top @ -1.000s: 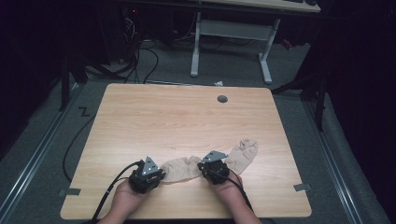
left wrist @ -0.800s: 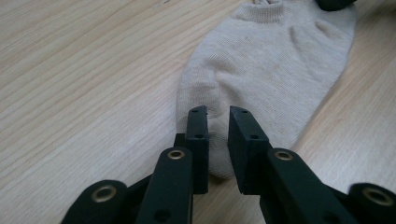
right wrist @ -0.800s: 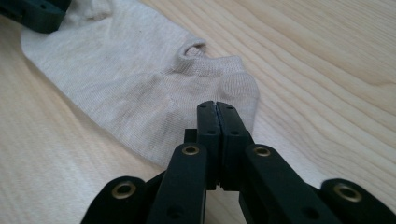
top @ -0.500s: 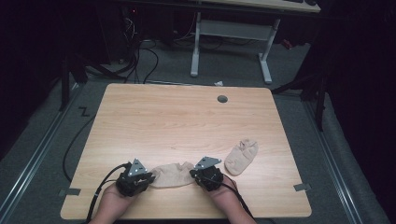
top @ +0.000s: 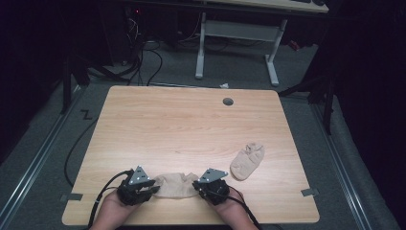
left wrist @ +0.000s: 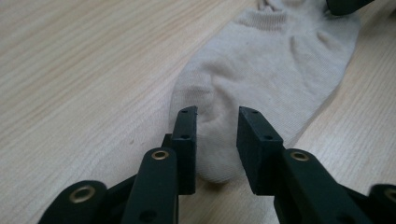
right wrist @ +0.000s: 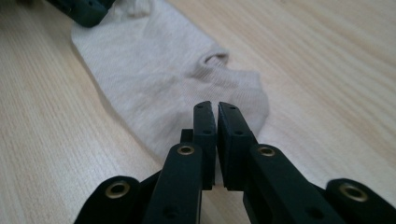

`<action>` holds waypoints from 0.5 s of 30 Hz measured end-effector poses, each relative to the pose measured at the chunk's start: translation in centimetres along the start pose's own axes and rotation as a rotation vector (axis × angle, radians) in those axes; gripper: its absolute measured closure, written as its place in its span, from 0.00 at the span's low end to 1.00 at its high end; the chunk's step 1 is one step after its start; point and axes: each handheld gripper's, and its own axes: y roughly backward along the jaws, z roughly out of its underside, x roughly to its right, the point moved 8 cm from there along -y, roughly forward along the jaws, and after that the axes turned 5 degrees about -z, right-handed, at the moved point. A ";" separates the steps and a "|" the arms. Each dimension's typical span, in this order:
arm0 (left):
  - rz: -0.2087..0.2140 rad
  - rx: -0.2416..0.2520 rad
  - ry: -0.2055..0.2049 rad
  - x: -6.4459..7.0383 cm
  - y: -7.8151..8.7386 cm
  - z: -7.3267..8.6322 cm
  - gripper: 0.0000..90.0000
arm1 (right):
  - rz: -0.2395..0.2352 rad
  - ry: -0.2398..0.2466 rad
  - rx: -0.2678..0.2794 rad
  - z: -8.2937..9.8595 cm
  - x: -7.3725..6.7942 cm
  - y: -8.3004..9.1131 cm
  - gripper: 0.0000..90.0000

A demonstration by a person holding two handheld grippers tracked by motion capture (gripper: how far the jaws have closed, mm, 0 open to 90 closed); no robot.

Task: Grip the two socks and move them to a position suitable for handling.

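Both claws slid nearer with the ribbed beige sock [top: 175, 185]: left claw [top: 149, 188] parted, right claw [top: 197, 186] pinching

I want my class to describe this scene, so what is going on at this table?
A person works two hand-held grippers on a beige sock lying flat near the front edge of the wooden table. The left gripper has its jaws apart around the sock's toe; the right gripper pinches the other end. A second sock lies apart, to the right.

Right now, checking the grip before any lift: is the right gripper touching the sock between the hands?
Touching. In the right gripper view the right gripper has its jaws nearly closed, pinching the edge of the sock.
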 end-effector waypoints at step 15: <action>-0.118 0.152 0.133 -4.0 4.5 0.5 0.65 | 0.052 -0.056 0.060 -0.1 2.8 1.5 0.91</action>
